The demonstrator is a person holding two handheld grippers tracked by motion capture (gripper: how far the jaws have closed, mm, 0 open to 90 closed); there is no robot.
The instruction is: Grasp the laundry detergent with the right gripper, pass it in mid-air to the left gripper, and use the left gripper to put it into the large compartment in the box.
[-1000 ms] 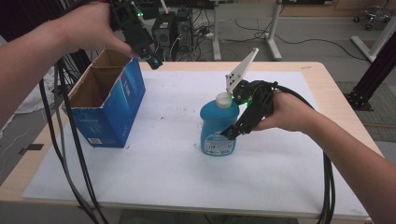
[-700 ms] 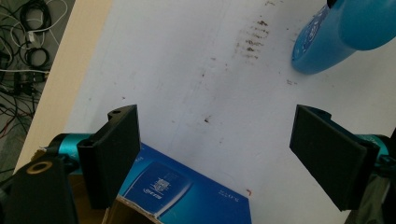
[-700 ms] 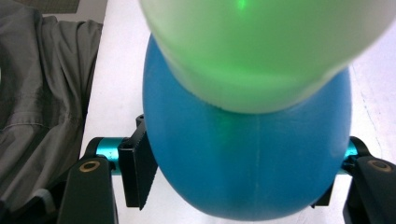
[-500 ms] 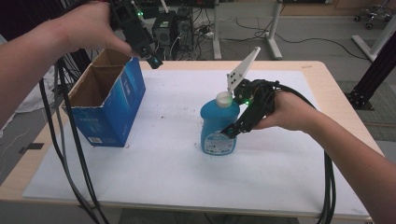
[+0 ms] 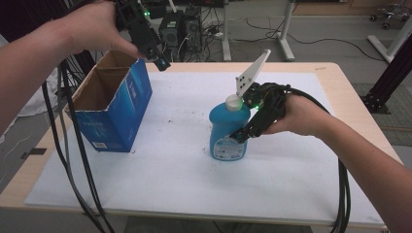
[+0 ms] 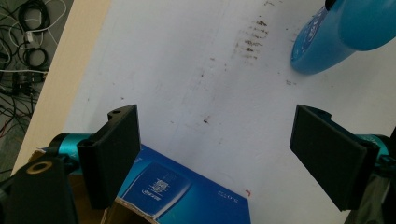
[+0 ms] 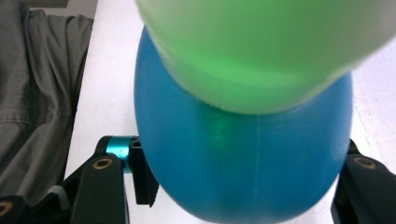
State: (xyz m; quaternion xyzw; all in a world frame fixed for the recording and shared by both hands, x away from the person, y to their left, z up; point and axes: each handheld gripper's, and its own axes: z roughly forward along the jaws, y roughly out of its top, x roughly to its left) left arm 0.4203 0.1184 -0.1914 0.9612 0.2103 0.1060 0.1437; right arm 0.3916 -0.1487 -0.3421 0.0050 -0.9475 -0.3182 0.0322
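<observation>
Both hands hold level: right claw [image 5: 248, 127] closing round the bottle [image 5: 227, 131].

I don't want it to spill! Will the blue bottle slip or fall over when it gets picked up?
The blue bottle looks smooth and rounded, so it might slip. The right gripper, whose jaws have just been closing, has it between them. It stands tall on a narrow base, so a push could tip it. Its cap looks on.

Between your two tongs the table [image 5: 165, 160] lies bare; the open box [image 5: 114, 109] stands under your left tongs [image 5: 160, 62], the bottle [image 5: 228, 131] fills your right tongs [image 5: 245, 131].
</observation>
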